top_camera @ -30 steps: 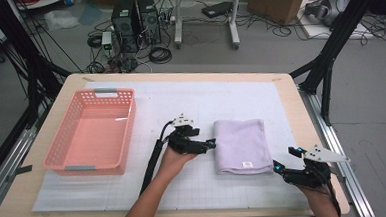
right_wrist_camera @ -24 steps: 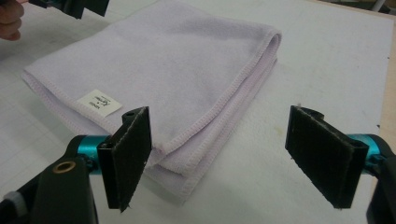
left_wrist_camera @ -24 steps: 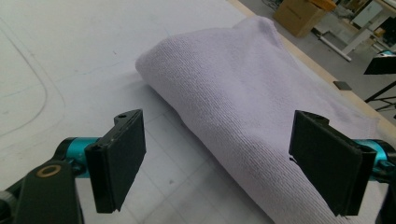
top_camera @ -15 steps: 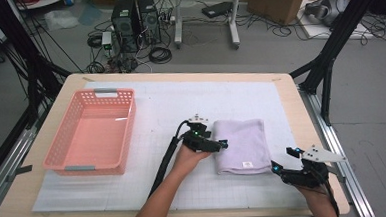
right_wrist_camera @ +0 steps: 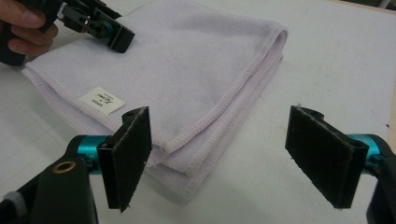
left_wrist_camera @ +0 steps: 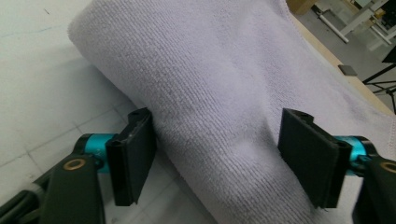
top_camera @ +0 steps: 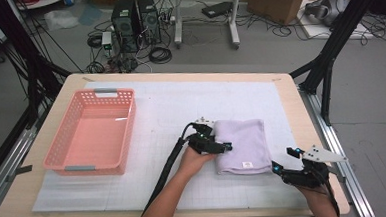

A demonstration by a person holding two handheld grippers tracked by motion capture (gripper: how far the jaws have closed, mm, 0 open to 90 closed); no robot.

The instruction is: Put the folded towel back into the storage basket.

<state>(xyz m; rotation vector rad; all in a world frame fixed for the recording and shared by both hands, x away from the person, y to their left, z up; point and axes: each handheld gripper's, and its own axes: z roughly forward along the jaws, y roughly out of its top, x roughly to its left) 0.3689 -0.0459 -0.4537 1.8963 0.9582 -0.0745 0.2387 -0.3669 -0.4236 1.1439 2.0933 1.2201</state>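
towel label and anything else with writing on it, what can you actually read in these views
White label on the folded lilac towel: small dark print on the label in the right gripper view, too small and blurred to read.
Same label in the high view: a white patch, unreadable.
Pink basket, table mat, left tool and right tool: no writing can be made out.

The folded towel [top_camera: 240, 143] is pale lilac with a small white label [right_wrist_camera: 102, 101]. The basket [top_camera: 89, 131] at left is salmon pink. The gripper pads [left_wrist_camera: 133, 156] are black on teal mounts.
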